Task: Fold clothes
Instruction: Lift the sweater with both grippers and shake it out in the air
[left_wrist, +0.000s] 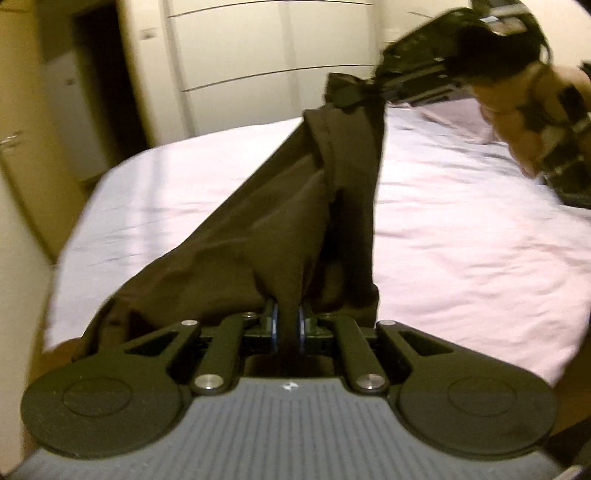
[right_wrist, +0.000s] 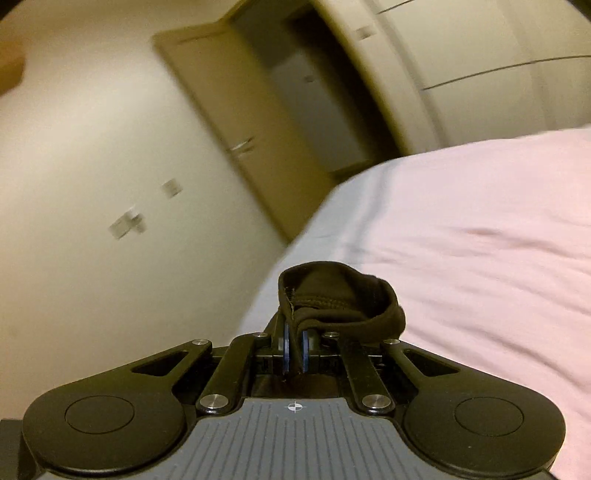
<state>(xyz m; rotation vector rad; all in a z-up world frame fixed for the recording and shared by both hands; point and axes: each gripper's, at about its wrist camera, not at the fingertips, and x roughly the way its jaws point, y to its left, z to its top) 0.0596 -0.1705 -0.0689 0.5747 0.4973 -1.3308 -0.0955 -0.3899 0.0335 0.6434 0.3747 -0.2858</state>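
Garments: one dark garment (left_wrist: 295, 206), stretched in the air above the bed (left_wrist: 461, 221).
Left gripper (left_wrist: 287, 325): pinching one end of it.
Right gripper (right_wrist: 294, 347): clamped on the other end's hem.
Beds: one, pink sheet.

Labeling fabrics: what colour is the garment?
Dark brown, near black, plain garment. Shows best in the left wrist view, over the pink sheet.

No legible text or labels.

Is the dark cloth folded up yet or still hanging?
Hanging, not folded. The dark cloth stretches above the bed between the left claw and right claw, both shut on it.
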